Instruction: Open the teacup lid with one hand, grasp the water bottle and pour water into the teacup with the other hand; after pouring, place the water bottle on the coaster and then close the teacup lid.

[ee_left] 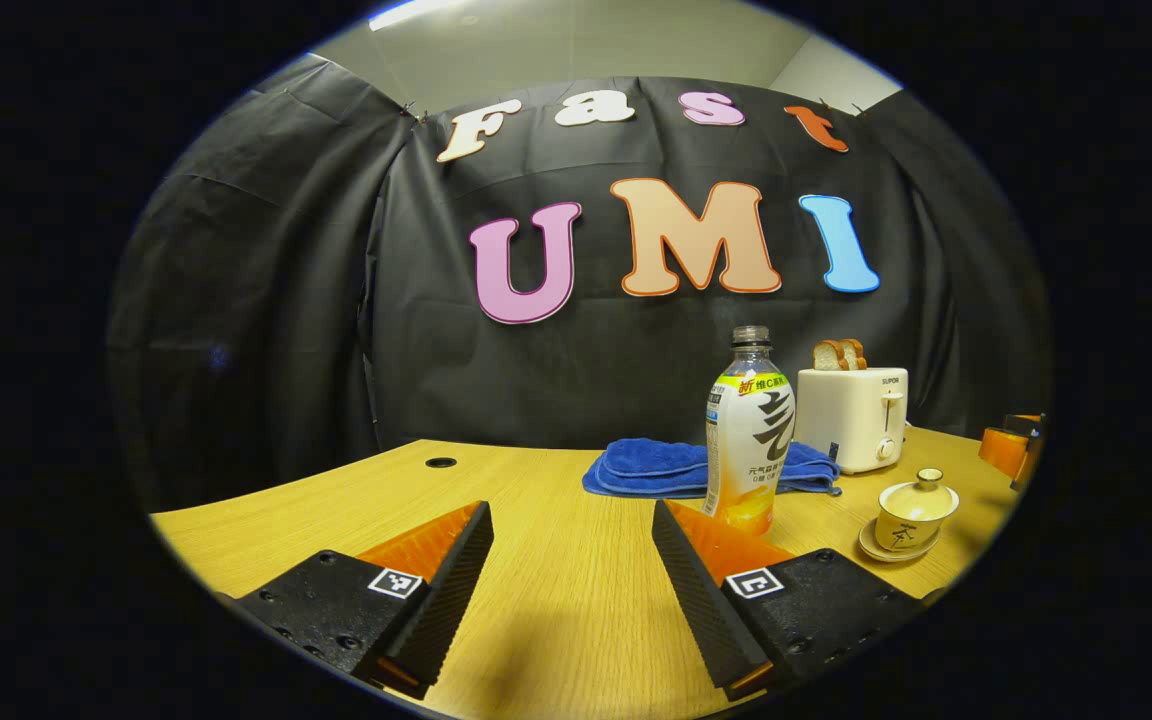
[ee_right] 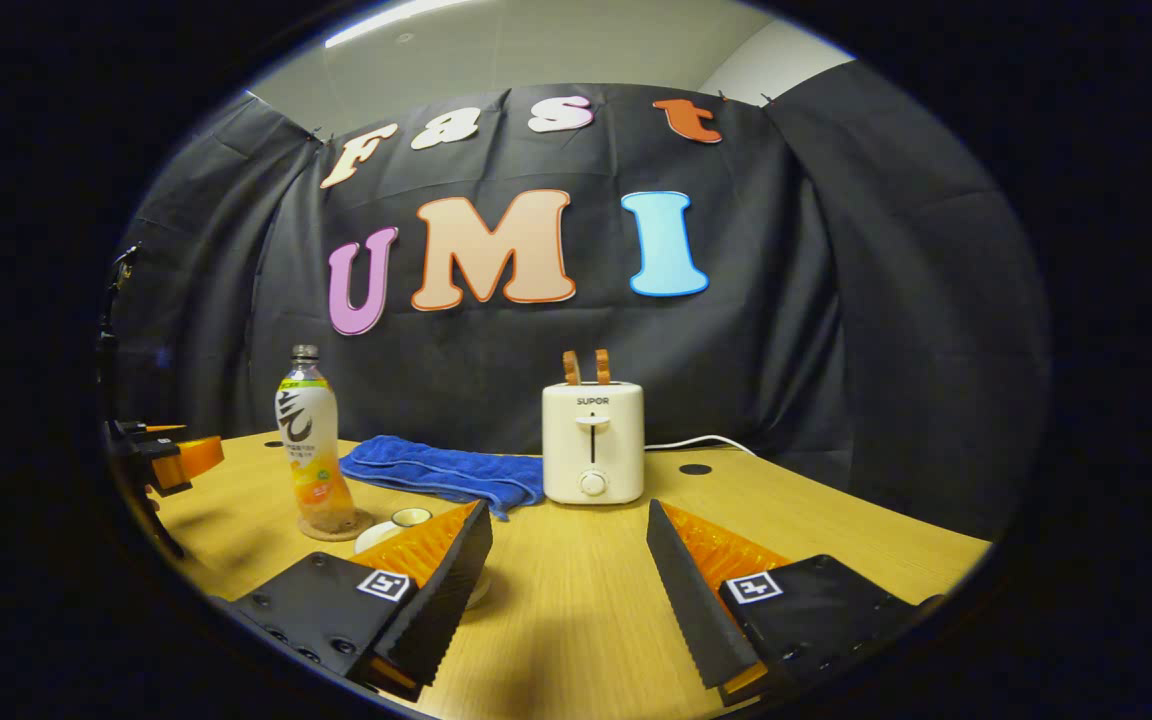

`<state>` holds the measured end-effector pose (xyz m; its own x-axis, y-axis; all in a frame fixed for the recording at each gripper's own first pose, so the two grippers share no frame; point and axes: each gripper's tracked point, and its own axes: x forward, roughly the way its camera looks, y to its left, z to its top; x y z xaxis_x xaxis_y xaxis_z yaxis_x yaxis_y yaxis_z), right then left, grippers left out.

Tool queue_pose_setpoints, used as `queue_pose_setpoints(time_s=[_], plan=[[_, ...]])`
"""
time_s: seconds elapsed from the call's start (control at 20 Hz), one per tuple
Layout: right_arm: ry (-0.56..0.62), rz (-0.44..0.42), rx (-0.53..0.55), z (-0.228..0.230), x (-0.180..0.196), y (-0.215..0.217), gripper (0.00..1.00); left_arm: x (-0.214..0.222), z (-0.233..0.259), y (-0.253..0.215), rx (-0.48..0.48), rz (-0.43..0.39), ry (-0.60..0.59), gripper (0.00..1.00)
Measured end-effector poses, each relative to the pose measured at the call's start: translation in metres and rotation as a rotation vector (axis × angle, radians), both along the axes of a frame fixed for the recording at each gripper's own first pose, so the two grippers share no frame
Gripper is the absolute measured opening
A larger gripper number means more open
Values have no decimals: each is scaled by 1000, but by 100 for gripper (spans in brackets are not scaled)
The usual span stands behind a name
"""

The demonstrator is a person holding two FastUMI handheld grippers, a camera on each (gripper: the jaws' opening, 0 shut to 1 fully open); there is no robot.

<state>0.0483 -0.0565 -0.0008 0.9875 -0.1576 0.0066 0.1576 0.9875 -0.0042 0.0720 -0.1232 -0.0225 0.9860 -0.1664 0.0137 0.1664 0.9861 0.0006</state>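
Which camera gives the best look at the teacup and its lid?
The left gripper view: the teacup stands whole on its saucer with the lid on. In the right gripper view the right gripper's finger hides most of the cup.

The counter (ee_left: 556, 520) is a light wooden top that reaches back to the black cloth wall. Along its back edge there are two round dark holes, one (ee_left: 441, 462) in the left gripper view and one (ee_right: 695, 469) in the right gripper view. A folded blue towel (ee_right: 441, 470) lies flat near the back edge. Just beside it stands a white toaster (ee_right: 593, 442) with bread slices in its slots; its white cable (ee_right: 701, 441) lies on the counter behind it. In front of the towel a round coaster (ee_right: 336, 527) carries the water bottle (ee_right: 311, 445), upright. The teacup (ee_left: 914, 512), lid on, rests on its saucer (ee_left: 896, 550) near the bottle, in front of the toaster.
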Motion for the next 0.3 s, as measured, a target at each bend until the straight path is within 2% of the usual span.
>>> queue_pose_setpoints(time_s=[0.05, 0.3], plan=[[-1, -6, -1, 1, -1, -1, 93, -1, 0, 0, 0, 0, 1, 93], [-1, -7, -1, -1, -1, -1, 92, -1, -1, 1, 0, 2, 4, 93]])
